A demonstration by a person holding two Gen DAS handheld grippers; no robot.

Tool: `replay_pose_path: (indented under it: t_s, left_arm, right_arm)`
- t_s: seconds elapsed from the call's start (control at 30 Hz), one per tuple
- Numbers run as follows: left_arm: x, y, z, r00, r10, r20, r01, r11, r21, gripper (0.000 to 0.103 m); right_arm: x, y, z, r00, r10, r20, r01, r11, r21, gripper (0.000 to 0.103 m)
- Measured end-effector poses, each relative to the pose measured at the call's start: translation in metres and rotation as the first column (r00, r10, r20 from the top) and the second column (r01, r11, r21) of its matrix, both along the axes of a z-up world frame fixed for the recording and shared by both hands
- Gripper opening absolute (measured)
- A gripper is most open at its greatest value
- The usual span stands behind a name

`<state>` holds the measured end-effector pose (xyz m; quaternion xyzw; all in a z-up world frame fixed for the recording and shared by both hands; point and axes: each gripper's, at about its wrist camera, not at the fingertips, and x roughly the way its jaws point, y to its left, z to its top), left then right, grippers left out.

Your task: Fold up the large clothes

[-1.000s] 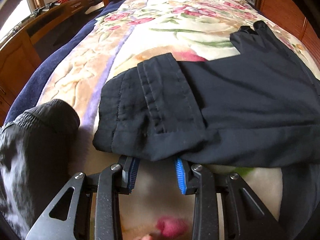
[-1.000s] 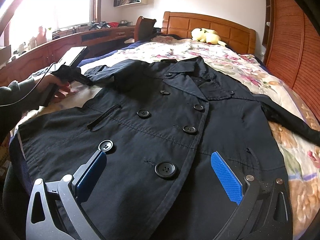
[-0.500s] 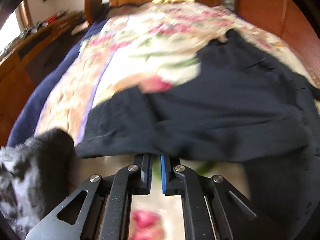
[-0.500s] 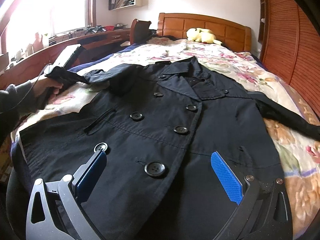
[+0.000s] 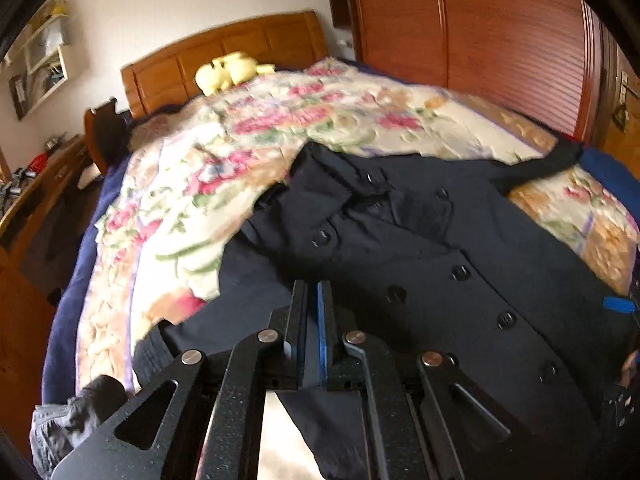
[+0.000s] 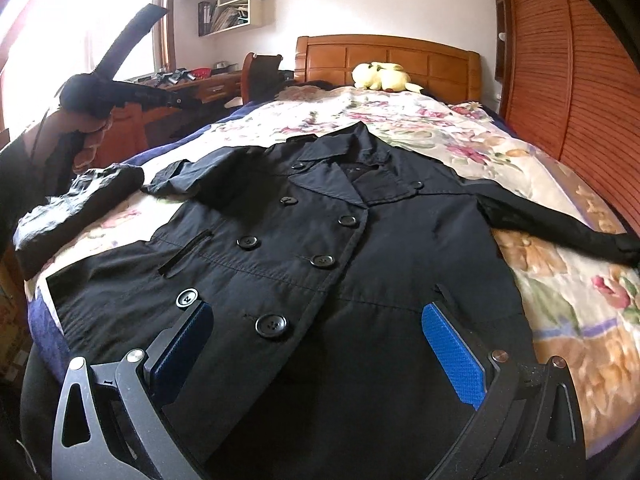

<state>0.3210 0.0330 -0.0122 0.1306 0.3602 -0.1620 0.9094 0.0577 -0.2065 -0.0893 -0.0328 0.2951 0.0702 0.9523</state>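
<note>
Nearest me, the right tongs (image 6: 316, 344) hang with their blue pads wide apart over the hem of the black double-breasted coat (image 6: 320, 248), gripping nothing. The coat lies front-up across the flowered quilt (image 6: 420, 120) of the bed, buttons showing, one sleeve stretched out toward the slatted wooden wardrobe (image 6: 560, 60). Off to the window side, the left tongs (image 5: 313, 300) are pressed together, and dark coat cloth hangs from under them; whether it is pinched between the pads I cannot tell. From the right wrist view, the person's hand (image 6: 86, 128) is raised above the bed edge. Farther back, a yellow plush toy (image 6: 382, 76) rests against the wooden headboard (image 6: 384, 56).
</note>
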Motion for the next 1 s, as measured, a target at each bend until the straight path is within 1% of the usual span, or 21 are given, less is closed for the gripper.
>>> replay_pose_path:
  t_s: [0.07, 0.1, 0.13, 0.23, 0.37, 0.43, 0.47, 0.57, 0.67, 0.87, 1.0]
  left_arm:
    - [0.002, 0.008, -0.012, 0.999, 0.039, -0.017, -0.038, 0.999, 0.031, 0.008]
    - [0.002, 0.011, -0.018, 0.998, 0.057, -0.021, -0.056, 0.997, 0.052, 0.017]
    - [0.001, 0.016, -0.026, 0.997, 0.068, -0.034, -0.066, 0.996, 0.063, 0.019]
    - [-0.001, 0.033, -0.052, 0.990, 0.095, -0.105, -0.087, 0.993, 0.076, 0.021]
    - [-0.005, 0.048, -0.078, 0.982, 0.144, -0.119, -0.125, 0.979, 0.158, 0.021]
    - [-0.003, 0.059, -0.092, 0.977, 0.179, -0.114, -0.153, 0.966, 0.209, 0.022]
    - [0.001, 0.067, -0.098, 0.972, 0.200, -0.121, -0.171, 0.961, 0.219, 0.022]
    - [0.013, 0.087, -0.111, 0.959, 0.256, -0.121, -0.223, 0.947, 0.232, 0.022]
    - [0.023, 0.100, -0.123, 0.948, 0.288, -0.132, -0.252, 0.938, 0.239, 0.022]
    - [0.035, 0.107, -0.140, 0.945, 0.297, -0.136, -0.260, 0.936, 0.238, 0.023]
    - [0.045, 0.110, -0.144, 0.942, 0.310, -0.128, -0.275, 0.933, 0.233, 0.023]
  right_arm:
    - [-0.002, 0.000, 0.000, 1.000, -0.001, 0.002, 0.001, 1.000, -0.003, 0.103]
    - [-0.002, 0.000, -0.001, 1.000, -0.001, 0.002, 0.001, 1.000, 0.000, 0.103]
    - [0.000, -0.001, -0.001, 1.000, -0.001, 0.000, 0.001, 1.000, 0.004, 0.103]
    - [0.001, -0.003, -0.003, 1.000, -0.001, -0.007, 0.002, 1.000, 0.011, 0.103]
    - [0.003, -0.003, -0.004, 1.000, 0.004, -0.014, -0.004, 1.000, 0.020, 0.103]
    - [0.004, -0.001, -0.004, 1.000, 0.010, -0.014, -0.010, 1.000, 0.018, 0.103]
    - [0.004, 0.000, -0.004, 1.000, 0.013, -0.014, -0.013, 1.000, 0.016, 0.103]
    - [0.005, 0.003, -0.004, 1.000, 0.020, -0.011, -0.020, 1.000, 0.004, 0.103]
    - [0.008, 0.004, -0.006, 1.000, 0.023, -0.014, -0.023, 1.000, -0.014, 0.103]
    - [0.015, 0.005, -0.010, 0.999, 0.018, -0.029, -0.018, 0.999, -0.027, 0.103]
    - [0.017, 0.006, -0.013, 0.999, 0.016, -0.039, -0.018, 0.999, -0.032, 0.103]
